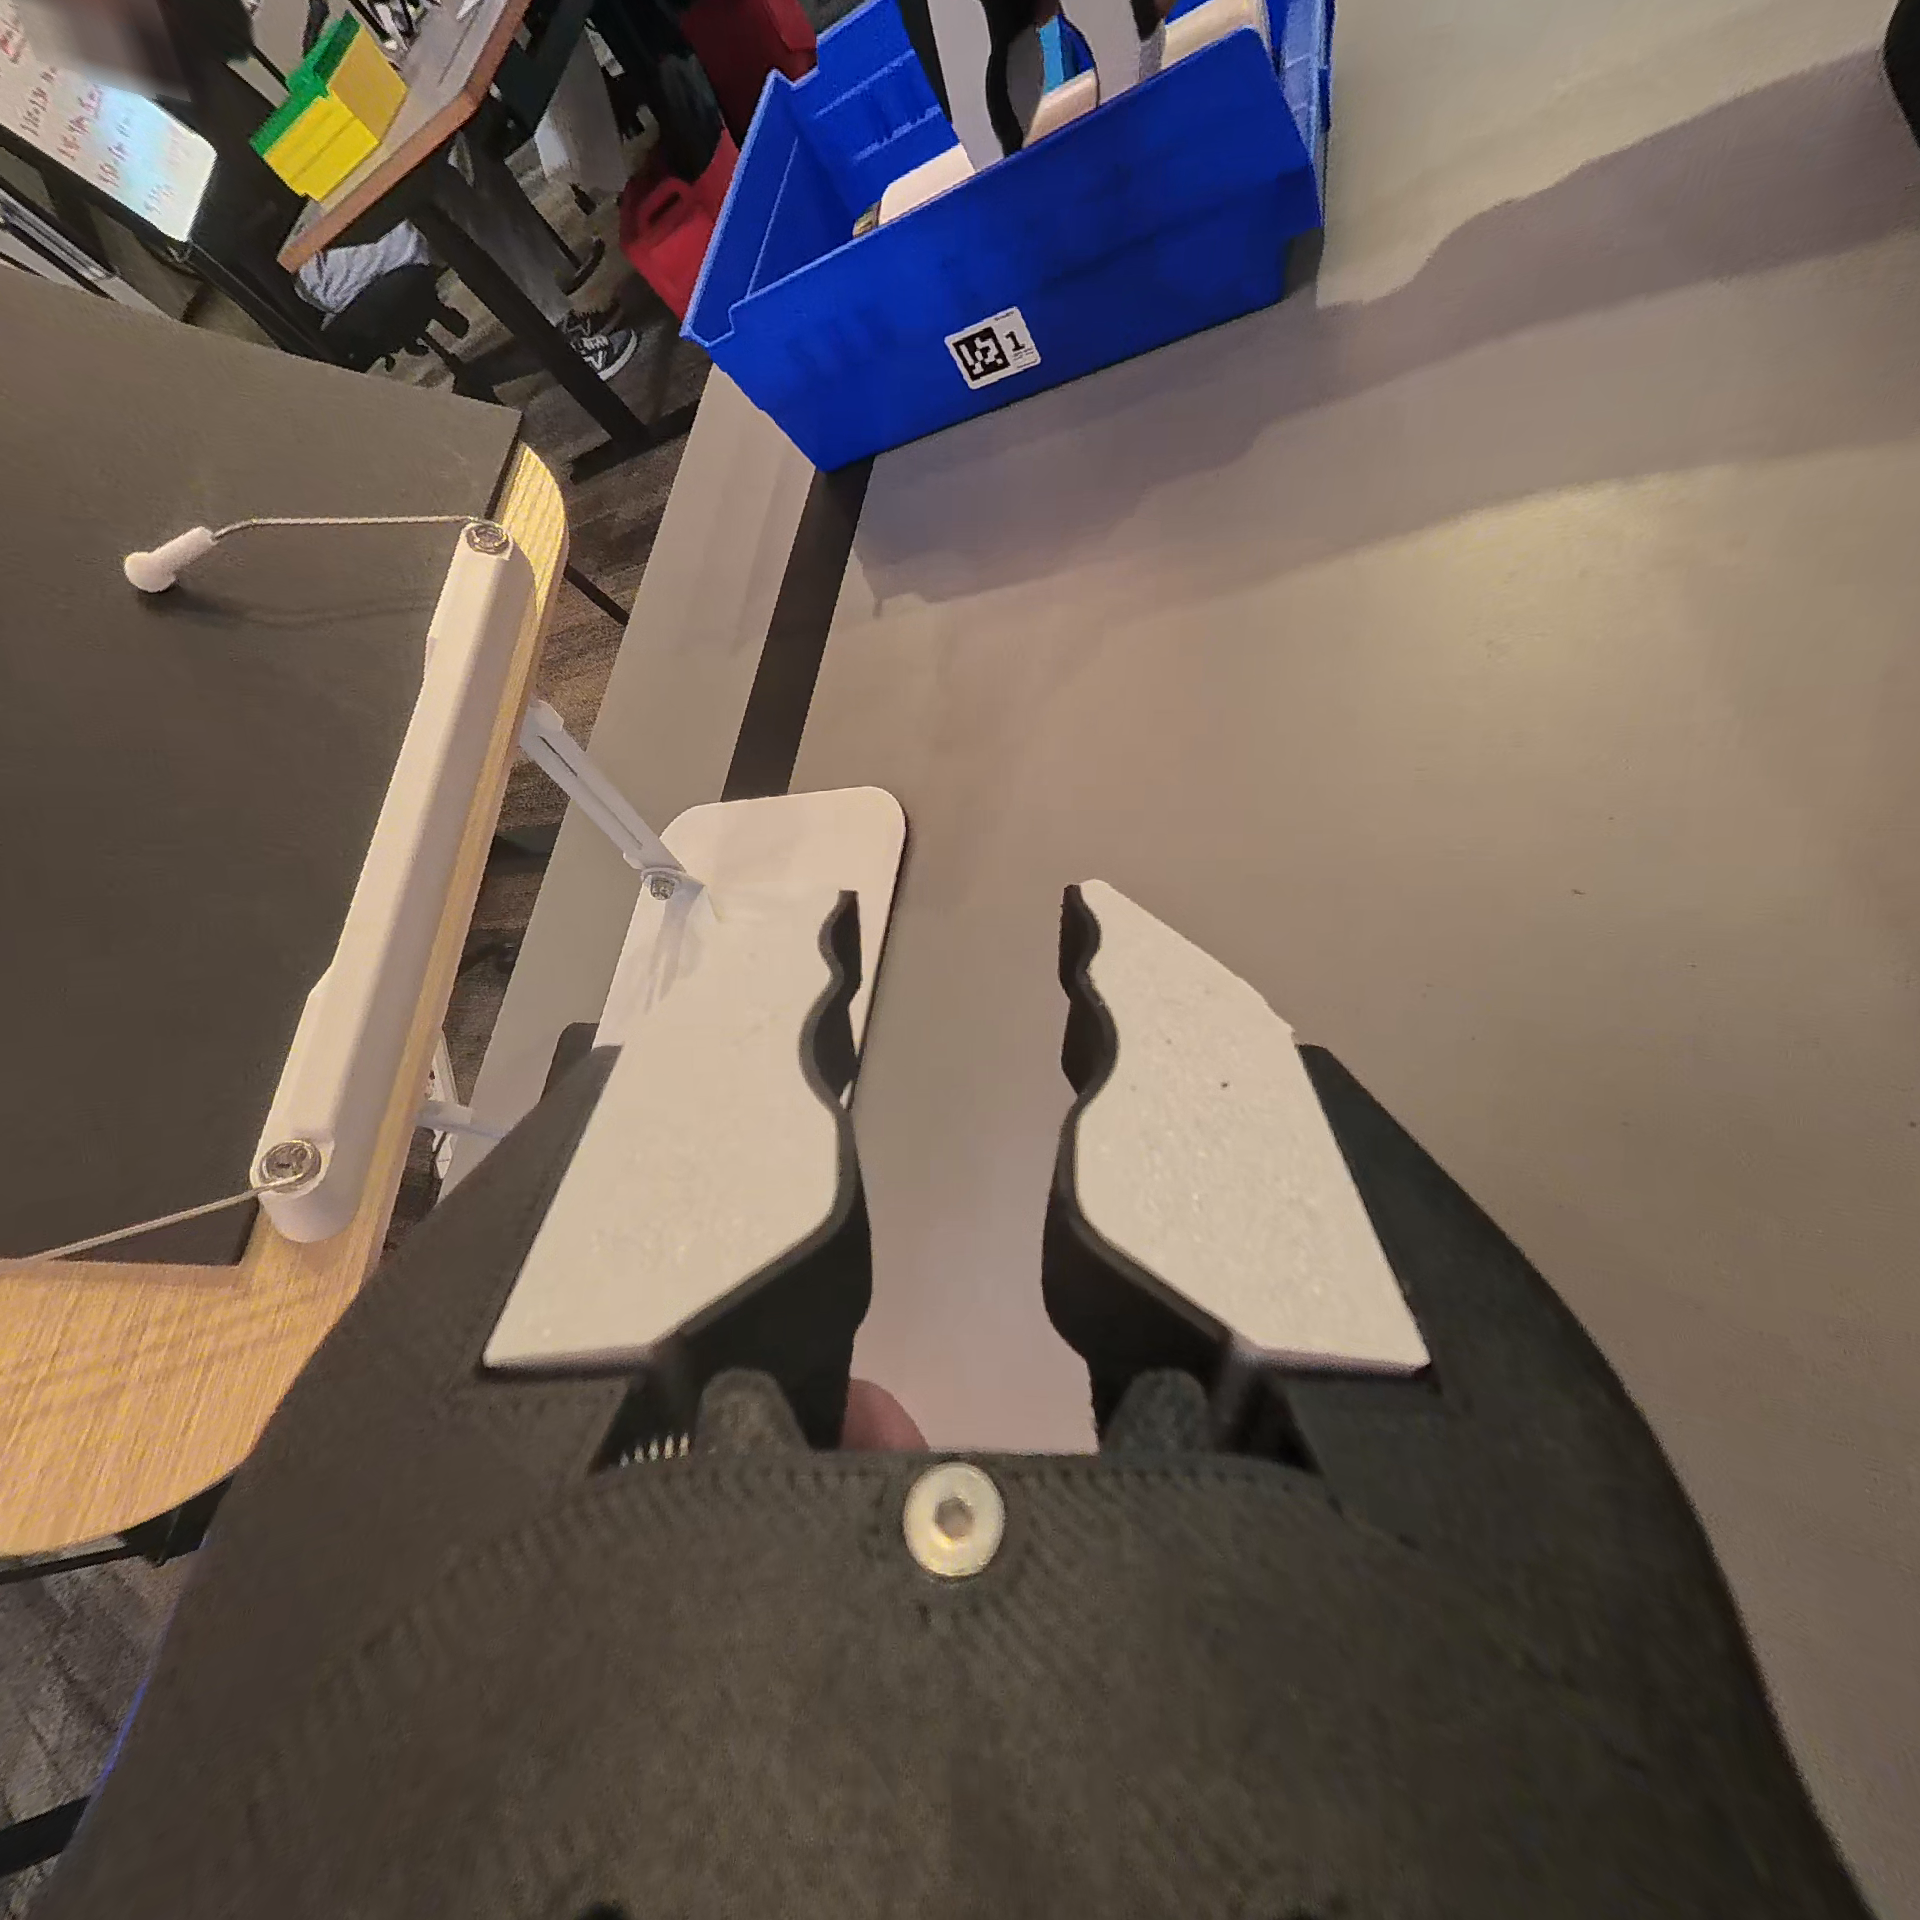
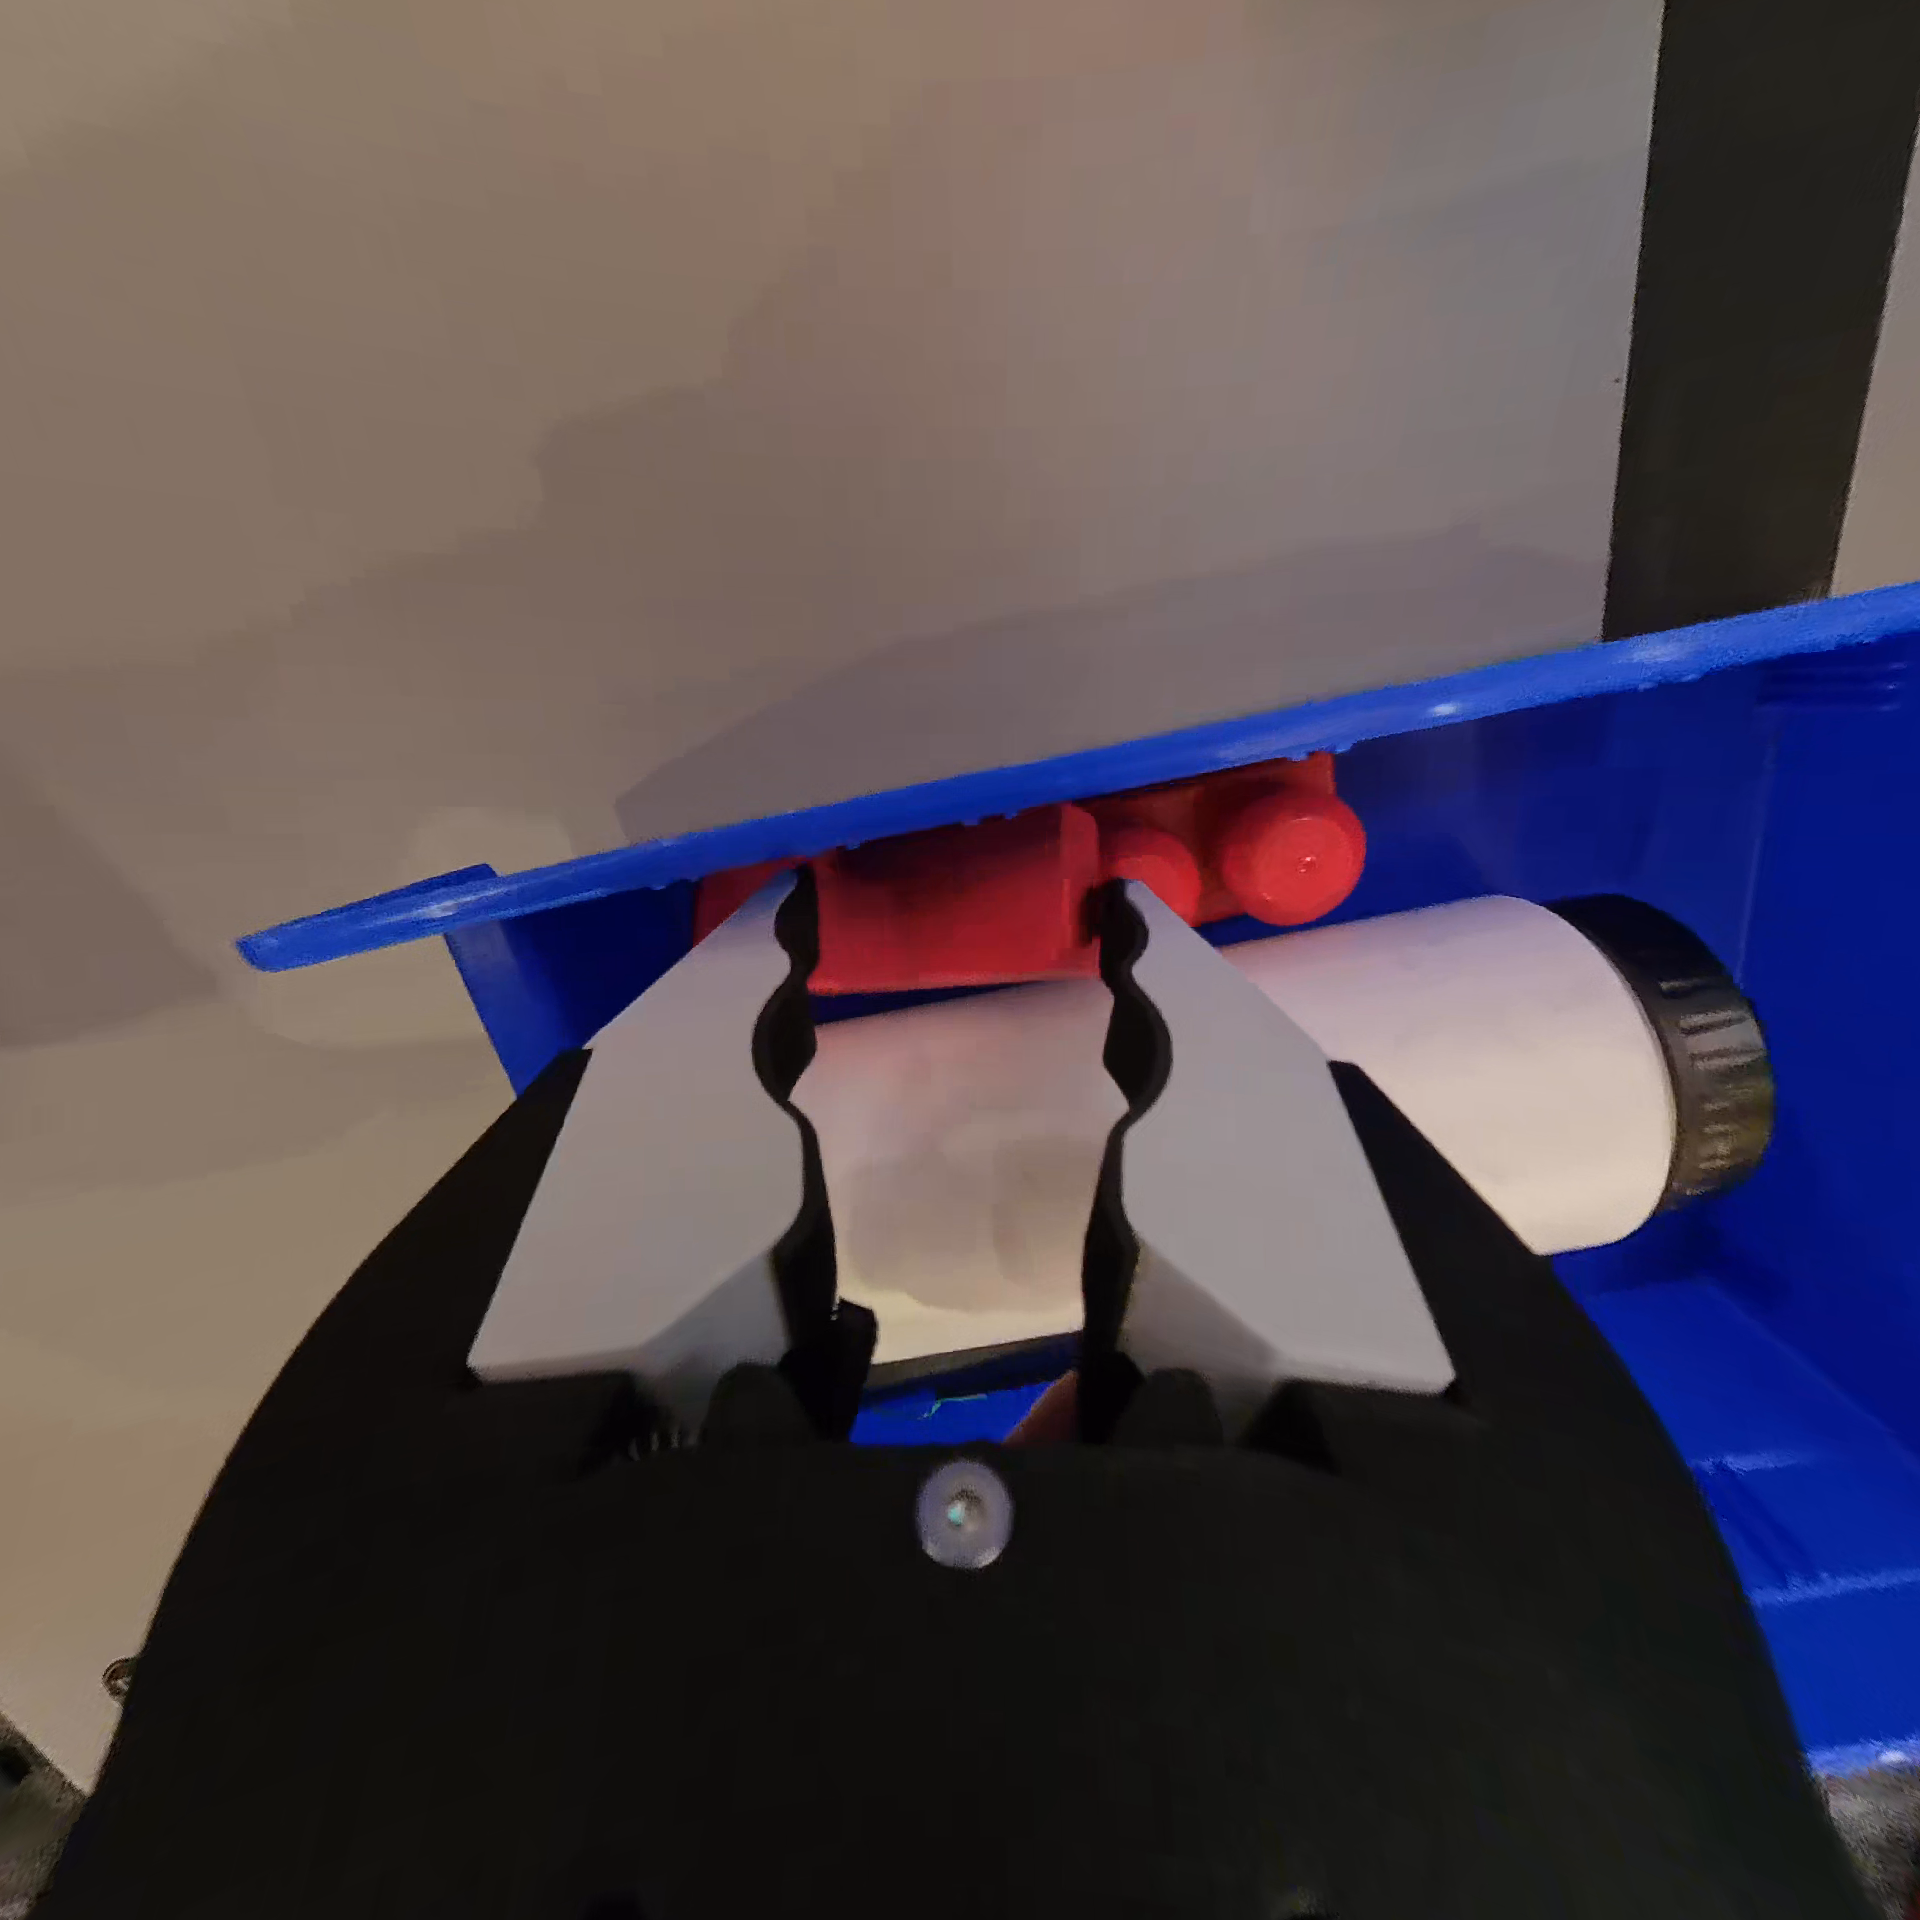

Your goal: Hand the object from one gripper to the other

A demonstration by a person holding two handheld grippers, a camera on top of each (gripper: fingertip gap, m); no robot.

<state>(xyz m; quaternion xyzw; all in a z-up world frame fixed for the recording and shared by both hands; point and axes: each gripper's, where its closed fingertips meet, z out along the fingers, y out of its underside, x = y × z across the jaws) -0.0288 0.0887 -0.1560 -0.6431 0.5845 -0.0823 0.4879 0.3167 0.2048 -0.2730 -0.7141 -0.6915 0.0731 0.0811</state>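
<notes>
Down in the lower half of the left wrist view, the left gripper (image 1: 961,914) hangs over a grey tabletop (image 1: 1403,831) with its two white-faced fingers spread apart and nothing between them. Just left of the left finger, a white plate (image 1: 790,842) lies at the table's edge, fixed by a thin white bracket to a white bar (image 1: 416,862) along the rim of a dark-topped side table (image 1: 187,790). At the upper centre of that frame sits a blue bin (image 1: 997,281) with a small square marker sticker on its front wall; the other gripper's white fingers reach down into it from the top edge. Yellow and green blocks (image 1: 332,104) rest on a desk in the upper left corner.

In the right wrist view, the right gripper (image 2: 951,904) is inside the blue bin (image 2: 1818,1039), whose rim crosses the middle of the frame. Its fingers are parted, with the tips on either side of a red plastic object (image 2: 935,914) that lies against the bin's far wall; whether the pads touch it I cannot tell. A red knob of the same object pokes out to the right. Just below it, between the fingers and running to the right, lies a white cylinder (image 2: 1455,1060) with a dark cap at its right end.
</notes>
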